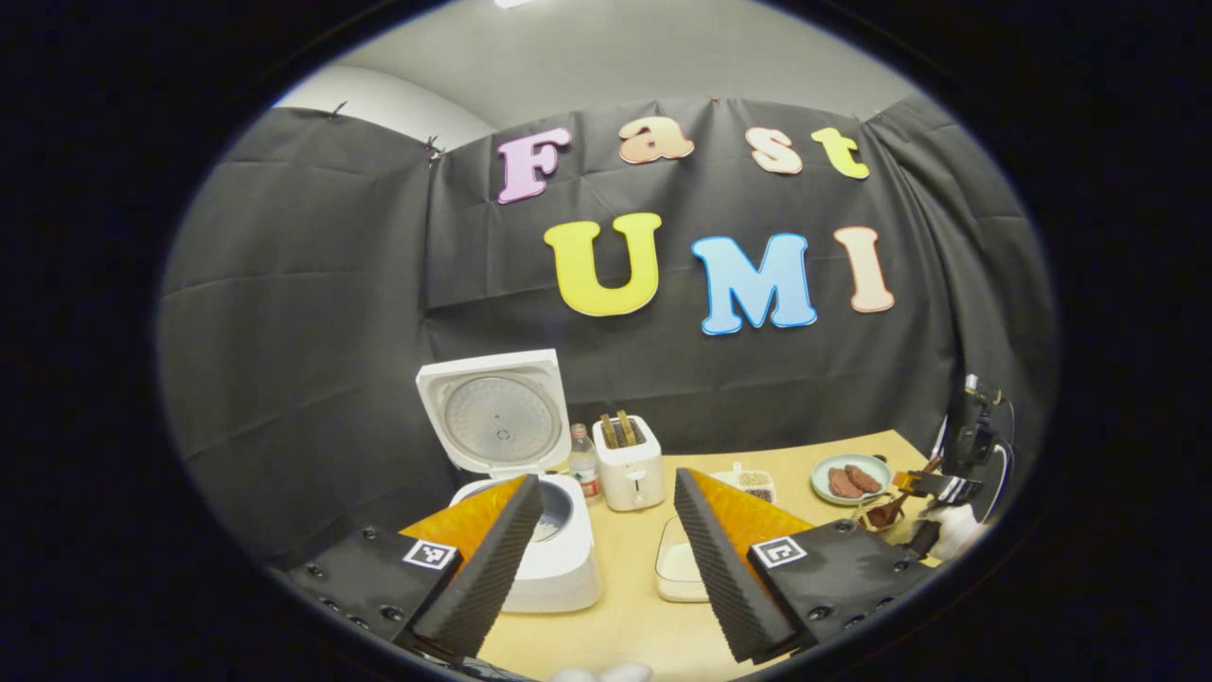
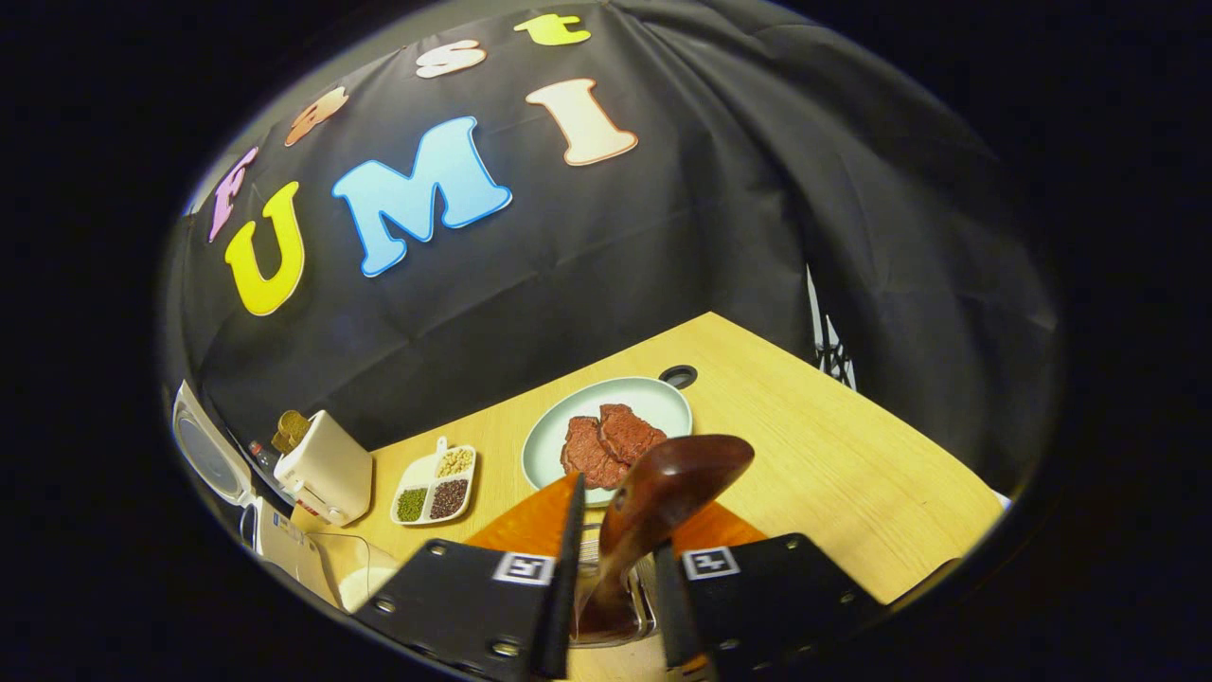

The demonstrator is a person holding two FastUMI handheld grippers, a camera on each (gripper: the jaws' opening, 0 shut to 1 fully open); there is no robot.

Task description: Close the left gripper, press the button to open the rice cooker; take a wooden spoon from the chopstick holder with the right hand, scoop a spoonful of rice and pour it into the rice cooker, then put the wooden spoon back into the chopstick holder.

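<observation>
Wood table (image 2: 833, 445) runs up to the black cloth wall. Rice cooker (image 1: 554, 549) sits at the back-left w/ its lid (image 1: 497, 412) flipped up, inner pot showing. Just beside it: small bottle (image 1: 584, 464), then white toaster (image 1: 630, 464), sectioned dish of beans (image 2: 434, 488), plate w/ meat (image 2: 606, 431). Left gripper (image 1: 601, 540) hangs above the table, jaws wide apart, nothing in them. Right gripper (image 2: 611, 559) is clamped on the wooden spoon (image 2: 663, 493), bowl end up, handle down in the chopstick holder (image 2: 615, 625) between the fingers.
</observation>
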